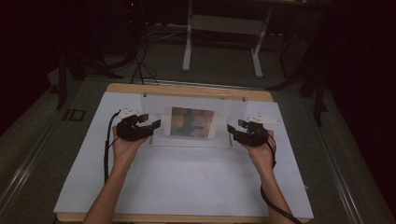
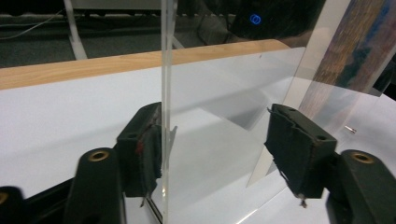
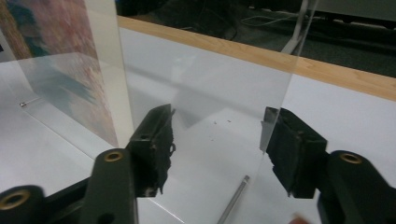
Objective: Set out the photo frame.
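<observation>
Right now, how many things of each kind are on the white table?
Clear plastic picture frame: 1
Colourful picture inside it: 1
Black claws, left claw and right claw, one at each end of the frame: 2
Small metal pin lying on the table: 1
Total: 5

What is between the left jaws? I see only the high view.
Observer: The clear panel's edge stands between the left gripper's jaws, which are open, not clamped.
Operator: And the right gripper?
Observer: The right gripper is open too, with the panel's other edge between its jaws.
Operator: Is anything small lying near it?
Observer: Yes, a thin rod lies on the table just in front of that gripper.
</observation>
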A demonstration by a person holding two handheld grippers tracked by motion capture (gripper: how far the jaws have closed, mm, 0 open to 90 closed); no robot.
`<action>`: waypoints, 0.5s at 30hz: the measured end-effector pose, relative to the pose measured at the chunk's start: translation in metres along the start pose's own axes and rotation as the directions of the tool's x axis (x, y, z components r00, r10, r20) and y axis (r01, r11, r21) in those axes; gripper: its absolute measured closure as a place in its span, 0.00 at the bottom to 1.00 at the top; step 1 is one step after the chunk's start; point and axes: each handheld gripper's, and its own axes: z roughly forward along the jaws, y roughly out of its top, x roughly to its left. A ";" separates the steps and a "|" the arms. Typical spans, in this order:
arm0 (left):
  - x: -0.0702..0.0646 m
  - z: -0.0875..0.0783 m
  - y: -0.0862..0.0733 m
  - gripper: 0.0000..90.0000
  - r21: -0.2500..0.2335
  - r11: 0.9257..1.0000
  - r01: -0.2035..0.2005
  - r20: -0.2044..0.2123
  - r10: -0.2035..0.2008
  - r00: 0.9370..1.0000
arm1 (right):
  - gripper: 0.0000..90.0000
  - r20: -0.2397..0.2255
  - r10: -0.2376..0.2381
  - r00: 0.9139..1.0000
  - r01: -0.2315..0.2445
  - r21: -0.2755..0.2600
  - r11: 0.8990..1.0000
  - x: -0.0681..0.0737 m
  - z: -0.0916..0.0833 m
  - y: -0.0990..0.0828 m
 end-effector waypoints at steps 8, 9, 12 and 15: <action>0.005 -0.017 0.000 0.39 -0.039 0.999 0.017 0.000 -0.017 1.000 | 0.41 -0.007 -0.001 1.000 0.001 0.033 0.999 -0.003 -0.001 -0.002; 0.006 -0.020 0.000 0.39 -0.040 0.999 0.016 0.001 -0.016 1.000 | 0.40 -0.008 -0.004 1.000 0.005 0.033 0.999 -0.003 -0.002 -0.002; 0.007 -0.026 -0.003 0.39 -0.045 0.999 0.019 0.000 -0.019 1.000 | 0.38 -0.009 -0.008 1.000 0.009 0.035 0.999 -0.004 -0.005 -0.001; 0.008 -0.030 -0.005 0.39 -0.048 0.999 0.026 -0.008 -0.026 1.000 | 0.37 -0.013 -0.010 1.000 0.011 0.032 0.999 -0.005 -0.009 0.000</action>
